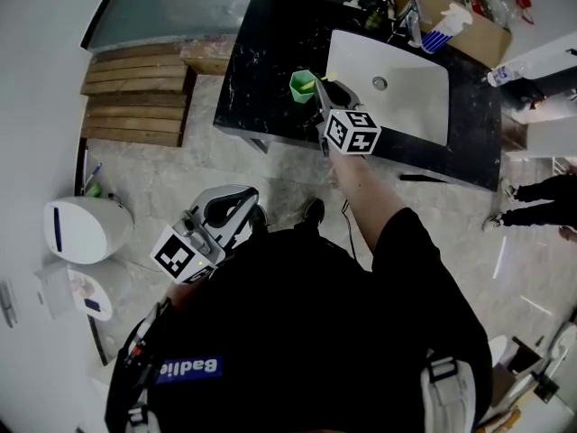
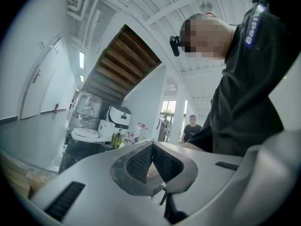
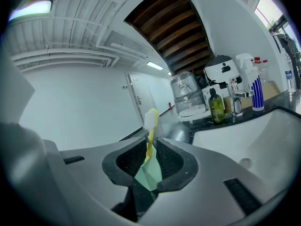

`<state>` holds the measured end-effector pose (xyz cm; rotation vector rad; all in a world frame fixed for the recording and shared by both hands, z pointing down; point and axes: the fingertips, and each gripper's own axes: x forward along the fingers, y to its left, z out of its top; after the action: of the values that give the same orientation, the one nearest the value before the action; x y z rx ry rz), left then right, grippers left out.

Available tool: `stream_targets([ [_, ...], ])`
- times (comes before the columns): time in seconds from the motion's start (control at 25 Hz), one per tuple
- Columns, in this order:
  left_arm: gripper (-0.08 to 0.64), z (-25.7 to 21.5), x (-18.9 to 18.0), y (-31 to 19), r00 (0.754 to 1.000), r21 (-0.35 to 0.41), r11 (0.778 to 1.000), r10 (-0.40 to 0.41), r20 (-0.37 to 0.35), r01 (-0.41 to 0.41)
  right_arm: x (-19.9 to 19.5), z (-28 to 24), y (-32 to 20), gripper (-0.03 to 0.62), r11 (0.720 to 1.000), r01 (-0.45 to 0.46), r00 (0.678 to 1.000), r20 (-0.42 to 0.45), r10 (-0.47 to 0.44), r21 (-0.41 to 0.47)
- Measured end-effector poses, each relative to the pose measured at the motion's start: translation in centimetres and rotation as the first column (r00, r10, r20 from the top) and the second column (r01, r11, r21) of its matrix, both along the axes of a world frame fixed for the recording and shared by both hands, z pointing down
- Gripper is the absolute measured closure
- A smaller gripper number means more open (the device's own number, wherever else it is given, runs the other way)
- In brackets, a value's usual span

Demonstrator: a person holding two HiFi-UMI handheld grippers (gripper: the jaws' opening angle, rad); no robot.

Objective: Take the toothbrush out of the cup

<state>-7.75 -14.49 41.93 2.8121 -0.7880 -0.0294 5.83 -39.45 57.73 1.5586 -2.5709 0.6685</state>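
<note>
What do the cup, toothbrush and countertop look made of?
The cup: likely plastic, uniform matte green. The toothbrush: probably plastic, glossy yellow handle, white bristles. The countertop: looks like polished stone, black with white veining, though it may be imitation.

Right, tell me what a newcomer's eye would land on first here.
The yellow toothbrush comes first, pinched between the jaws of the right hand-held gripper and standing in the green cup on the black counter. Beside it lies the white sink. The left hand-held gripper is shut on nothing, down by the person's waist.
</note>
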Motion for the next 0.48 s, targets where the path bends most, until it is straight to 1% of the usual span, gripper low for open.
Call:
stream_targets([
  [0.12,0.558,0.1,-0.2,0.1,1.000,-0.007,1.000,-0.005,-0.006,0.005,-0.1,-0.2,0.0,0.554,1.000,0.002,1.000,0.000,-0.002,0.008],
  [0.48,0.558,0.2,-0.7,0.4,1.000,-0.005,1.000,-0.005,-0.015,0.004,0.0,-2.0,0.5,0.561,0.999,-0.001,1.000,0.009,0.000,0.046],
])
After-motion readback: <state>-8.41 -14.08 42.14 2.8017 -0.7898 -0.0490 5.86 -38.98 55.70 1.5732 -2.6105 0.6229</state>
